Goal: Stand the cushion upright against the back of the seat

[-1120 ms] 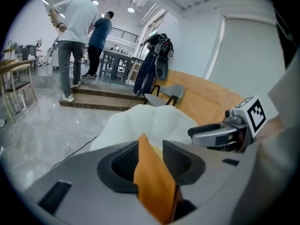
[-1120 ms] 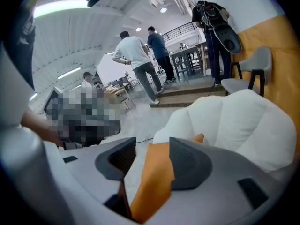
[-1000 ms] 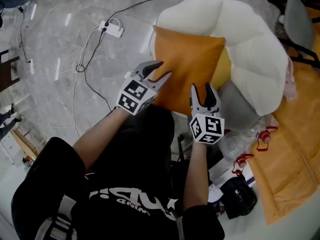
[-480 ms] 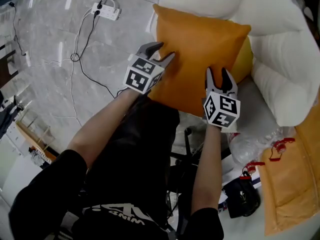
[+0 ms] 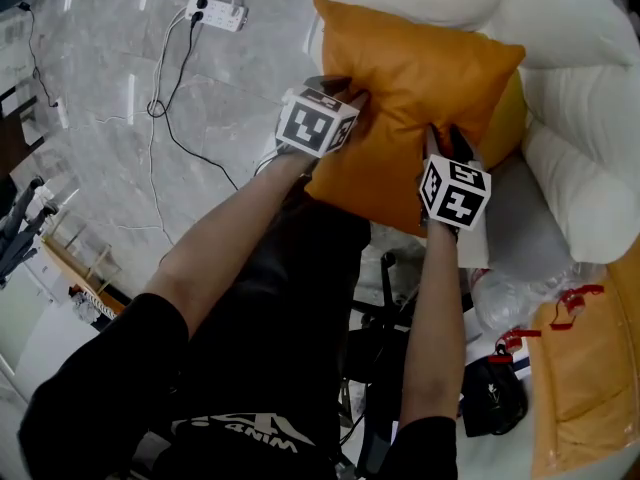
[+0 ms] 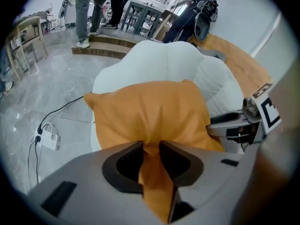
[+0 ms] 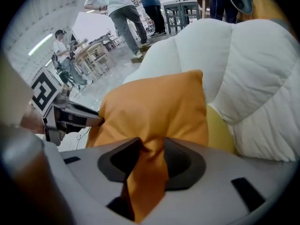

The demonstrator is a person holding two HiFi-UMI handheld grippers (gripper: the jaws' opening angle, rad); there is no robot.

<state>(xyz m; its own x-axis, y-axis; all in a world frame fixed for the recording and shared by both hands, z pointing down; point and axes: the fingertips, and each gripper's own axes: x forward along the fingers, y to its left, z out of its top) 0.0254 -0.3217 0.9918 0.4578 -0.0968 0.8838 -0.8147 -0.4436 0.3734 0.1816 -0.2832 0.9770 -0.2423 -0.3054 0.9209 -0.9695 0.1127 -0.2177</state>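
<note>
while the orange cushion [image 5: 420, 83] lies sloping across the front of the white armchair [image 5: 590, 88], you have it by its near edge with both tools. your left gripper [image 5: 347, 95] is pinched onto a fold of the cover near the left corner. its jaws have just been closing, and the left gripper view shows the fabric bunched between the pads and trailing down behind them. your right gripper [image 5: 445, 140] is likewise clamped on a tuck of the same edge, nearer the right corner, with cloth gathered tight between its jaws.

the two grips sit well apart along that edge, and i judge that deliberate. a soft cushion held at one point would sag and twist, while two spaced holds let you swing it like a flat panel. both tools point steeply down, so each pinch takes cover rather than filling.

the cushion's far edge points toward the chair's puffy back [image 6: 173, 60], and it rests partly on a yellow pad [image 5: 507, 118] on the seat. it is not upright yet, so the standing is still to do. the next move, as i judge it, calls for lifting the near edge and tipping it toward the back, releasing only once it leans by itself. the risk is a thin pinch slipping off, or the cushion flopping forward to the floor [image 5: 130, 118], near the power strip [image 5: 217, 13].
</note>
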